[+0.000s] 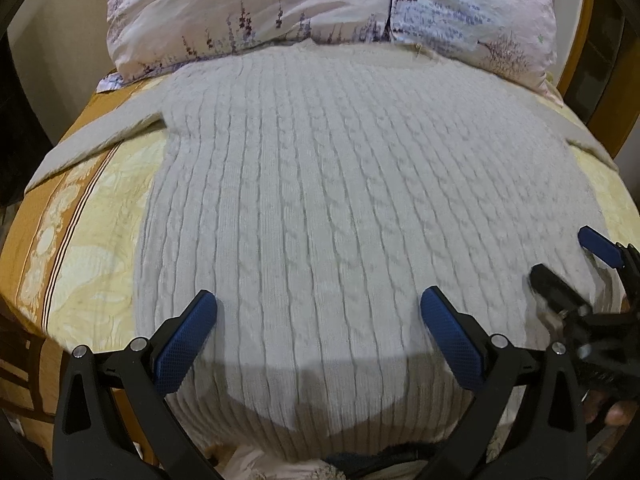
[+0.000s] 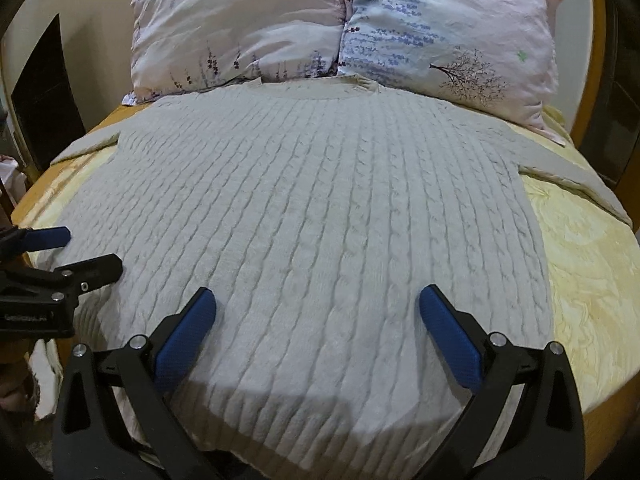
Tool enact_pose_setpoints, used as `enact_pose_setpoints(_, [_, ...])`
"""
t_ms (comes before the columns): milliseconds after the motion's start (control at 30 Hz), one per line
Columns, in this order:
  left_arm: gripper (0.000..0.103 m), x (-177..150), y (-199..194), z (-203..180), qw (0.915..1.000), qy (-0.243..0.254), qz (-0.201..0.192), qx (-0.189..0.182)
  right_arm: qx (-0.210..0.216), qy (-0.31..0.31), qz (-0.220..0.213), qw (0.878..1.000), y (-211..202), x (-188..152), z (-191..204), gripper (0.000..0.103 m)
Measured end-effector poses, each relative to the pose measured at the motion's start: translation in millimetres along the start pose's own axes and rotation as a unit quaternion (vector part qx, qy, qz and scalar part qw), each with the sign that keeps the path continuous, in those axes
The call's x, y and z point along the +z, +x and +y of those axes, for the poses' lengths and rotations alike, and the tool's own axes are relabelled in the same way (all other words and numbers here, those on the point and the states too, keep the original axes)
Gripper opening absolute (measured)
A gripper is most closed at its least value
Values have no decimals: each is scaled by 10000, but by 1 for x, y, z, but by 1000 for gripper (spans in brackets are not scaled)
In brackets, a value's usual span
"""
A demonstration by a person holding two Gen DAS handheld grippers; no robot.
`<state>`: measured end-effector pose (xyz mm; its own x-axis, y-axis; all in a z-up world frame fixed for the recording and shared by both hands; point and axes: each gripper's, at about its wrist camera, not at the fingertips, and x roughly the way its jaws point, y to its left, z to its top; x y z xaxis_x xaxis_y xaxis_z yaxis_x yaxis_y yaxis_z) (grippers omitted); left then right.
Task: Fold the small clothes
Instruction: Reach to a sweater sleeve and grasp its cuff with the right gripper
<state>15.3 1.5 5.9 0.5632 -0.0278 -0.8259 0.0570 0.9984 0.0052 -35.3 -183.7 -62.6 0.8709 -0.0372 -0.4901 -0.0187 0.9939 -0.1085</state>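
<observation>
Currently pre-fold: sweater (image 1: 320,200) lies flat ahead of both jaws. Left gripper (image 1: 318,312) and right gripper (image 2: 318,312) gape wide, holding nothing. Next: pinch hem corners.

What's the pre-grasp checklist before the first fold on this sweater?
1. Sweater lies flat, front up, collar toward the pillows: ok.
2. Both sleeves spread out to the sides: ok.
3. Left gripper open, holding nothing: ok.
4. Right gripper open, holding nothing: ok.
5. Both grippers over the hem end, side by side: ok.
6. Hem edge fully on the bed: cannot tell, it runs under the grippers out of view.
</observation>
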Motion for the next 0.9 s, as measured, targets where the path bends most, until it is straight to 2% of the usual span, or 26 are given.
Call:
enact_pose_setpoints(67, [102, 12, 0, 5, 9998, -26, -173, -35, 20, 318, -135, 9994, -4, 12, -20, 101])
enact_pose_setpoints(200, [102, 39, 4, 14, 9995, 29, -314, 13, -152, 1394, -396, 9893, -10, 49, -100, 100])
enact_pose_setpoints(267, [102, 52, 9, 17, 9994, 76, -317, 76, -318, 1822, -402, 9819, -6, 63, -137, 92])
enact_pose_setpoints(300, [102, 60, 12, 20, 9993, 101, -350, 65, -428, 2104, -383, 9759, -2, 70, -159, 89])
enact_pose_setpoints(367, [102, 70, 17, 23, 9990, 110, -416, -79, -599, 2677, -289, 9612, 7, 77, -199, 73])
enact_pose_setpoints(467, [102, 88, 27, 31, 9979, 7, -451, -473, -589, 3690, -164, 9274, 22, 77, -258, 58])
enact_pose_setpoints(500, [102, 95, 30, 34, 9971, -53, -466, -602, -531, 4047, -163, 9128, 27, 75, -277, 56])
enact_pose_setpoints(567, [102, 105, 34, 36, 9964, -100, -518, -663, -479, 4361, -161, 8985, 32, 71, -298, 52])
enact_pose_setpoints(633, [102, 117, 37, 35, 9968, -28, -587, -540, -450, 4559, -133, 8888, 40, 71, -312, 49])
enact_pose_setpoints(767, [102, 134, 48, 31, 9975, 145, -602, -326, -487, 4743, -121, 8789, 53, 72, -324, 35])
enact_pose_setpoints(900, [102, 146, 59, 33, 9977, 64, -503, -459, -614, 4918, -265, 8681, 52, 74, -342, 32])
